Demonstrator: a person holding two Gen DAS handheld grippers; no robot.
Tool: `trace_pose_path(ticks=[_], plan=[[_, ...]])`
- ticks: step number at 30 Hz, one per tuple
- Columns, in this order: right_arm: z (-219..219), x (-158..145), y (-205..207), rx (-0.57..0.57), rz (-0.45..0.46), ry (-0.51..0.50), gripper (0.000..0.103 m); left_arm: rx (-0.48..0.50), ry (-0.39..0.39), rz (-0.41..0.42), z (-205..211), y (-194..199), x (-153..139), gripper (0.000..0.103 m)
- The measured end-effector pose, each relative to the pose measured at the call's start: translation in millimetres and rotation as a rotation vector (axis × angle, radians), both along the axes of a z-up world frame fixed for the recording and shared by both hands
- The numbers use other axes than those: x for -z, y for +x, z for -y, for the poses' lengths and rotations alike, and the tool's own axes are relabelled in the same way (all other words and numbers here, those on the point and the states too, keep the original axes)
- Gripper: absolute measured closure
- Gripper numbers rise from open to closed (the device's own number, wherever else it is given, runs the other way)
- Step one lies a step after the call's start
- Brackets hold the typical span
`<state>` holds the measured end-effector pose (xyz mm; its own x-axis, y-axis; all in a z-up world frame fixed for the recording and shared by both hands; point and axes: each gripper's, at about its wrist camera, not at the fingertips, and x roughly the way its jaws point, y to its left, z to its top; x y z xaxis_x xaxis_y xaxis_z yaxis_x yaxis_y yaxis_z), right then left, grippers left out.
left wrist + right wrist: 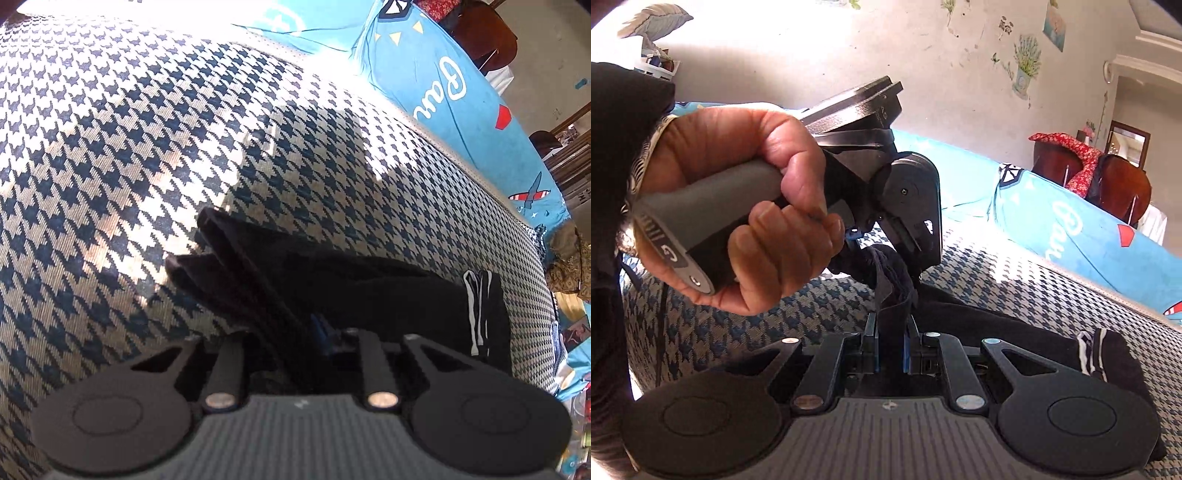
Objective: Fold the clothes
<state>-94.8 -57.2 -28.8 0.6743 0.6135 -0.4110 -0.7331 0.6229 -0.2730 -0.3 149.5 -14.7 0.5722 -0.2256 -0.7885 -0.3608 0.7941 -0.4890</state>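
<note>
Both grippers pinch 1 black garment (960,325) over a houndstooth bedcover (110,147). Right gripper (891,350) clamps a raised strip of the cloth between its blue pads (906,350); the left gripper (886,273), held in the person's hand (746,206), grips the same strip just beyond. Its striped bulk lies flat, running away to the right, nearer the right gripper.

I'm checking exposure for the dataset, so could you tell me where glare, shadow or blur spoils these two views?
Left wrist view: sunlight blows out the houndstooth cover at the top, a hard shadow crosses its middle, and the black garment loses detail. Right wrist view: the wall is overexposed at upper left, and the hand is close and slightly soft. Both bend at the edges.
</note>
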Motion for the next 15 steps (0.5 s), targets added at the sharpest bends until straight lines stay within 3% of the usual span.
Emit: trace_pose_path(ticks=[15], plan=[[42.2,-21.1,15.8,0.168,0.105,0.056,0.091,0.051,0.045,0.184,62.6,15.1,-48.5,0.087]])
